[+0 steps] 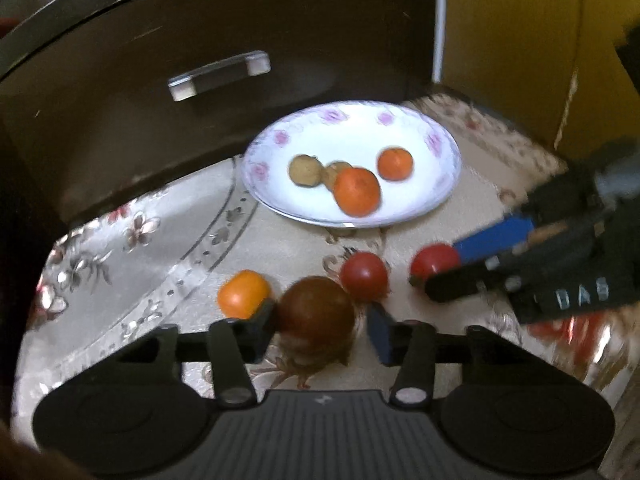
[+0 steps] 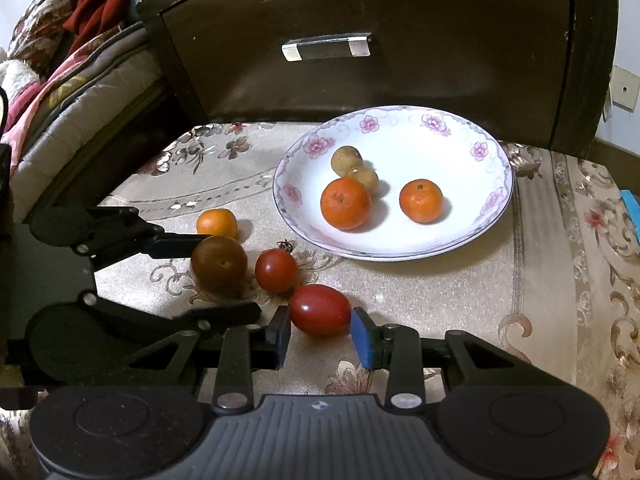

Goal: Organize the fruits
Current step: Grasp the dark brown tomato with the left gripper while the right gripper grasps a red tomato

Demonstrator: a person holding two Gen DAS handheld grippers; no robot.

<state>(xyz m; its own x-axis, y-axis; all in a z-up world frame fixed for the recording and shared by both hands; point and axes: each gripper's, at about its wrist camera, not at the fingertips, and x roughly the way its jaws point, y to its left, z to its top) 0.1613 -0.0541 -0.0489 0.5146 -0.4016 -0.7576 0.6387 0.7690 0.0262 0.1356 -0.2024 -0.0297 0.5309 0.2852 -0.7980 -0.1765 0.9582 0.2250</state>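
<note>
L gripper (image 1: 320, 326): jaws apart round brown tomato (image 1: 316, 312), no squeeze yet
R gripper (image 2: 320, 330): spread round red tomato (image 2: 320, 309)
Next: you close both, lift to plate (image 2: 496, 208)

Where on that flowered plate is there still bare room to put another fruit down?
The plate is bare along its near rim and right of the right-hand orange. Its middle is crowded: the big orange touches two brown fruits. Off the plate, the cloth to its right is bare.
</note>
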